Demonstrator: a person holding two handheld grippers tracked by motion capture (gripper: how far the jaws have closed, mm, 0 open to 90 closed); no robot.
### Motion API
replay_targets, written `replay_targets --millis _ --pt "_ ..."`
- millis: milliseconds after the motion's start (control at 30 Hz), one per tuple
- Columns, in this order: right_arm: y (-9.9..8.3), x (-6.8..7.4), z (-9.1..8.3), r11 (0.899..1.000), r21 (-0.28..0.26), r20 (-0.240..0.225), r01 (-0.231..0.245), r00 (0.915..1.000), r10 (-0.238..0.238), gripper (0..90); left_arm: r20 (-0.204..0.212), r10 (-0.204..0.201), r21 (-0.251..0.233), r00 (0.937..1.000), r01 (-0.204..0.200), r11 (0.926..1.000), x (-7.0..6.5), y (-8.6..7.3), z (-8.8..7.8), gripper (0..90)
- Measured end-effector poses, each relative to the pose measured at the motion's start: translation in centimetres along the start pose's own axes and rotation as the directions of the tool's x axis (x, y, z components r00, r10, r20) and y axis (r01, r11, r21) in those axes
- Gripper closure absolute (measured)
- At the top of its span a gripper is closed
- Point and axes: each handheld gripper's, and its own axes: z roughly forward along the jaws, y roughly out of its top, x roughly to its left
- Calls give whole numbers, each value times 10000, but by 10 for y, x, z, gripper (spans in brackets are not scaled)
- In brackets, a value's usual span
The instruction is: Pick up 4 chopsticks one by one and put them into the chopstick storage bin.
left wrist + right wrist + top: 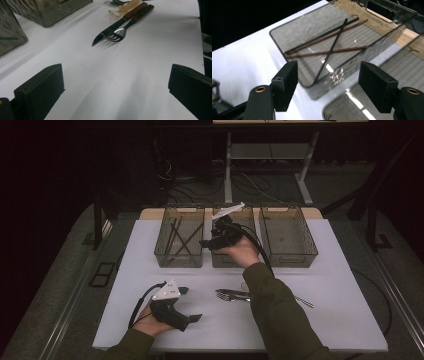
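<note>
Chopsticks [329, 45] lie in bin [287, 32] beyond right gripper [328, 86].

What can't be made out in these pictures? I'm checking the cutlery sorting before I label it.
- Cutlery on the table, high view: the right forearm covers its middle, so the pieces can't be counted there.
- Amber-handled piece, left hand-held gripper view: cut off by the top edge; type unclear.
- Middle bin, high view: right hand-held gripper and hand cover its contents.
- Right bin, high view: too dim to tell whether anything lies inside.
</note>
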Motion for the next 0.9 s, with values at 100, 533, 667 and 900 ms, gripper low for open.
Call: replay_targets --millis 100,533,667,900 --pt "-9 -1 -12 10000 -14 -145 21 9999 -21 316 17 -31 -58 10000 31 10000 0 0 0 0" --pt "-55 -3 -64 9995 -291 -253 99 9996 -107 316 -90 -44 62 10000 44 10000 0 0 -1 0" --pt "-68 -5 -75 9993 -349 -156 102 9998 -107 316 -96 -99 9 9999 99 10000 -1 0 -1 0" --pt "-88 -9 -91 9988 -487 -148 -71 9999 64 316 -108 -132 13 9999 132 9999 -1 -1 -1 0"
